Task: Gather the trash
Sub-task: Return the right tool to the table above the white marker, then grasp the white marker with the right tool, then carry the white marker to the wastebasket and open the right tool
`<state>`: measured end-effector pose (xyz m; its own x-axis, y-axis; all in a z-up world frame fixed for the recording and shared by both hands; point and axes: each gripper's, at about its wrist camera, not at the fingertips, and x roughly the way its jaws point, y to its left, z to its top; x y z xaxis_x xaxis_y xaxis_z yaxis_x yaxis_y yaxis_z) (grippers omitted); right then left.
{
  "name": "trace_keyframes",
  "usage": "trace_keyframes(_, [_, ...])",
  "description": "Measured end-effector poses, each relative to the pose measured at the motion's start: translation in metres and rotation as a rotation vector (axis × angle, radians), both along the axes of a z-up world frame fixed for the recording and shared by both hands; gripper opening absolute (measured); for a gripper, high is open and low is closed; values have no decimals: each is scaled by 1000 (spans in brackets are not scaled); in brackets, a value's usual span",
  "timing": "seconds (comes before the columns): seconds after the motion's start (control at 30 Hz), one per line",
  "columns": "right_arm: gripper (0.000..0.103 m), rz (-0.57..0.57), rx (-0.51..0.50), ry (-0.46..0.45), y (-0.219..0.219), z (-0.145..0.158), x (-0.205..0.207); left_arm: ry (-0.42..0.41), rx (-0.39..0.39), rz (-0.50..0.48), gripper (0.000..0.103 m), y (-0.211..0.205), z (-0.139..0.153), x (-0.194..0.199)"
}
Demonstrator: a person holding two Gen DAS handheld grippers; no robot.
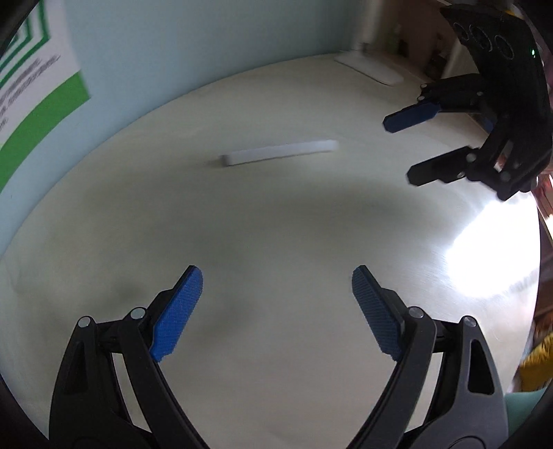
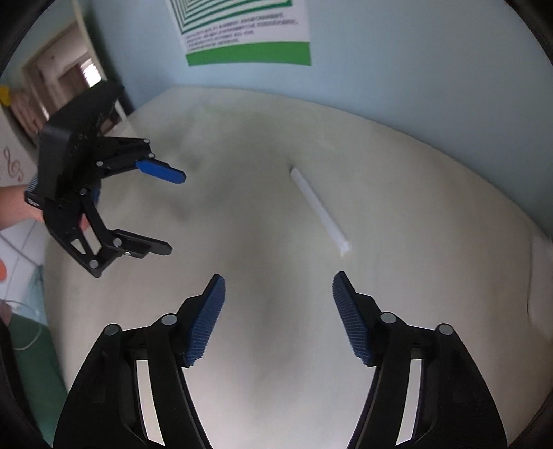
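Note:
A thin white strip (image 1: pixel 279 152) lies flat on the cream table (image 1: pixel 276 224), ahead of my left gripper (image 1: pixel 277 276), which is open and empty well short of it. The strip also shows in the right wrist view (image 2: pixel 319 210), just ahead and right of my right gripper (image 2: pixel 279 281), which is open and empty. The right gripper shows in the left wrist view (image 1: pixel 397 152) at the right, hovering open right of the strip. The left gripper shows in the right wrist view (image 2: pixel 176 212) at the left, open.
A pale blue wall with a green and white poster (image 2: pixel 247 31) backs the table. A flat white object (image 1: pixel 371 67) lies at the far table edge. A doorway (image 2: pixel 69 76) shows at the left. Bright glare (image 1: pixel 490 248) marks the table's right side.

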<state>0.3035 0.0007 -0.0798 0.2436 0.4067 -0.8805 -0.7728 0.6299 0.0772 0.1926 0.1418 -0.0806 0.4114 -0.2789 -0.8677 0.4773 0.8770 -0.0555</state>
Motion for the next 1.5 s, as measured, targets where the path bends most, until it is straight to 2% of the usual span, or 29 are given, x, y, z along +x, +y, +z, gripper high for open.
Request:
trace_keyframes(0.17, [56,8,-20,-12,29,-14,49,-4,-7,44,86,20,-12,25])
trace_keyframes(0.27, [43,8,-46,-17,35,-22,63,-5,-7,53,86,27,-18,40])
trace_keyframes(0.33, [35,12,-45,-7,33,-24,62,-10,-12,61,86,28,-19,46])
trace_keyframes(0.53, [36,47,-77,0,35,-38,61,-13,-53,84,86,31,-24,62])
trace_keyframes(0.63, [15,63,-90,-10,42,-45,60,-16,-51,81,86,35,-23,58])
trace_keyframes(0.77, [13,43,-60,-3,38,-44,53,-16,-54,72,86,31,-21,50])
trace_keyframes(0.93, [13,3,-24,1,21,-26,33,-14,-57,52,86,22,-14,38])
trace_keyframes(1.13, [13,-56,5,-37,-8,10,-1,-39,-35,-35,86,-7,3,16])
trace_keyframes(1.33, [13,-179,10,-75,-72,35,-56,-74,-41,-170,86,-74,25,-9])
trace_keyframes(1.5, [13,-329,6,-96,-140,52,-129,-84,-56,-321,86,-138,37,-50])
